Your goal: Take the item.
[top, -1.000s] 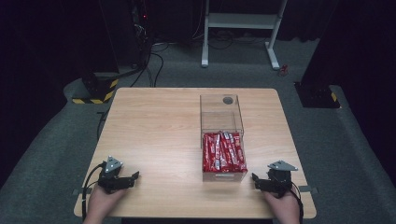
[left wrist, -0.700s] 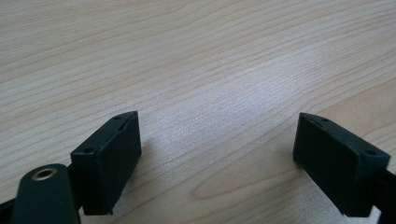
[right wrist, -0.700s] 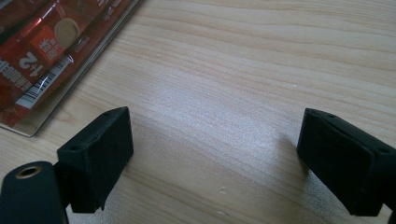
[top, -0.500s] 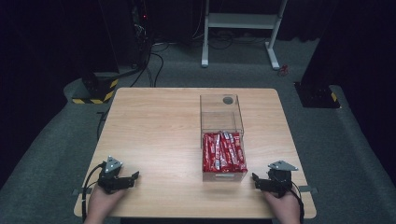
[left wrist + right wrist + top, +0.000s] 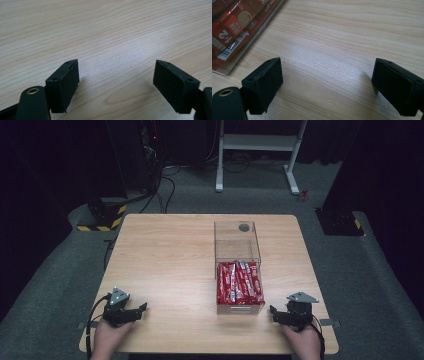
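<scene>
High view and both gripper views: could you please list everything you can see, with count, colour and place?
table: one, light wood, centre of the high view
box: one, clear, right of the table's middle; far half empty
packets: several, red, in the box's near half
white stand: one, on the floor beyond the table
striped base: one, yellow and black, floor at far left
left hand-held gripper: one, black, near left corner, jaws open and just been closing, nothing between them
right hand-held gripper: one, black, near right, beside the box, jaws open
hands: two, at the near edge
</scene>
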Tool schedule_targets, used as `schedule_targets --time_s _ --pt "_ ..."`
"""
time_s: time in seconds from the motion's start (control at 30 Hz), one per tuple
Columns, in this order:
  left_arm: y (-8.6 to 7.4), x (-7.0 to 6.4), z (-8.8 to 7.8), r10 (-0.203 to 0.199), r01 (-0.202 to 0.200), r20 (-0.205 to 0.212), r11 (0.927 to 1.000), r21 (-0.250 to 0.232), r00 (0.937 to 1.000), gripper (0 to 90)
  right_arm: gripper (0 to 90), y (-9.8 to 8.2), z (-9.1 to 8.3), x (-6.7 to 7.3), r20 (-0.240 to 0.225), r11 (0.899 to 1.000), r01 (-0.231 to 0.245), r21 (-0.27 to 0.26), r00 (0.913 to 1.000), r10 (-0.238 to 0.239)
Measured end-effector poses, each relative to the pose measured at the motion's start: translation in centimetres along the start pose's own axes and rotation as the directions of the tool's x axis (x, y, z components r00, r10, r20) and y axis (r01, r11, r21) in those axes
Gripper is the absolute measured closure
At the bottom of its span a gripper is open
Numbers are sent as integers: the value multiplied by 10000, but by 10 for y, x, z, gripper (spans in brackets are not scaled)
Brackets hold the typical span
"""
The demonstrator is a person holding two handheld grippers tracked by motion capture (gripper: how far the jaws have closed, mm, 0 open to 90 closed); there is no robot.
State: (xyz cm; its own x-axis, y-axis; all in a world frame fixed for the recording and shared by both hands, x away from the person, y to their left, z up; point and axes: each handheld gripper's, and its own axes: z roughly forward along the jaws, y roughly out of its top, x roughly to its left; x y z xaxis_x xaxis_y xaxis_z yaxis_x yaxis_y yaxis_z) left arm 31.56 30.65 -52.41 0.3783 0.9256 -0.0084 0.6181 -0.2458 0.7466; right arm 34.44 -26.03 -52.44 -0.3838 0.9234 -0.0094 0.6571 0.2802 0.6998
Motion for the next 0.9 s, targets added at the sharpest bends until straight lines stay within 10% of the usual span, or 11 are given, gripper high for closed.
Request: schedule_targets --time_s 0.9 --pt "8 -19 -8 205 -180 562 9989 -440 9982 241 101 0 0 0 0 10000 -1 5 10000 1"
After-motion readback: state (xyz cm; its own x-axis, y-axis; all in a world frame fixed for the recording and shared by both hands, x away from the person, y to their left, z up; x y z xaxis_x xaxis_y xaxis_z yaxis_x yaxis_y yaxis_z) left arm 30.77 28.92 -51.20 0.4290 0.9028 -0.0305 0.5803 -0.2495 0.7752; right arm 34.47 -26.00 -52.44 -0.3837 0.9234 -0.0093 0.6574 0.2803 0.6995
